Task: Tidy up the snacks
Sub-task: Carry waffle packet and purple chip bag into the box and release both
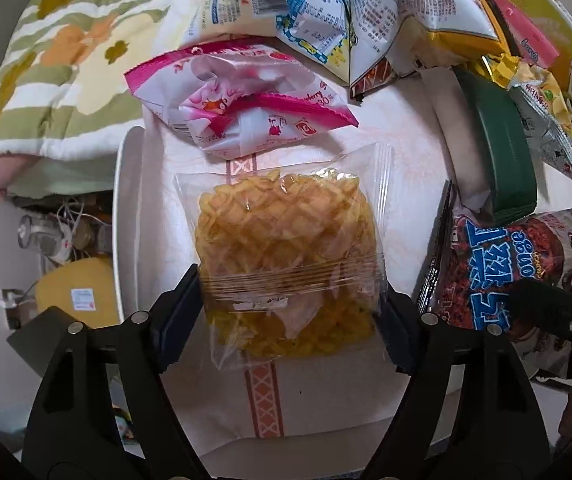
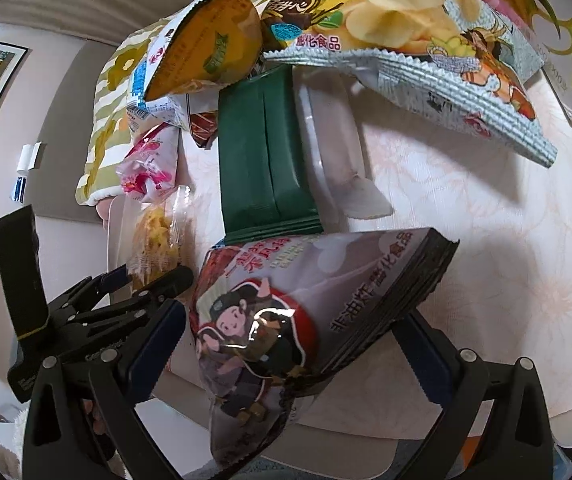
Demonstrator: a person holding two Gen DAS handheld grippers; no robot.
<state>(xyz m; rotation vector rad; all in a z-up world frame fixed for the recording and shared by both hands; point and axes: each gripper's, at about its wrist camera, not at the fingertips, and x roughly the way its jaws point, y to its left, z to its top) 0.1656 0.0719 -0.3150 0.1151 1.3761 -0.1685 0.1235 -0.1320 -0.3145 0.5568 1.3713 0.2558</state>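
Note:
My left gripper [image 1: 286, 320] is shut on a clear bag of yellow lattice crisps [image 1: 286, 248], which lies on the white patterned tabletop [image 1: 398, 184]. My right gripper [image 2: 286, 352] is shut on a dark red and grey snack bag with a cartoon figure [image 2: 269, 312]; the same bag shows at the right of the left wrist view [image 1: 502, 264]. The left gripper and its crisp bag [image 2: 153, 240] show at the left of the right wrist view.
A pink-and-white snack bag [image 1: 241, 104] lies beyond the crisps. A green packet [image 1: 502, 148] [image 2: 261, 152], a potato chip bag [image 2: 418, 44] and several other bags are piled at the far side. A yellow-green box [image 1: 558, 40] stands far right. A floral quilt [image 1: 45, 60] lies left.

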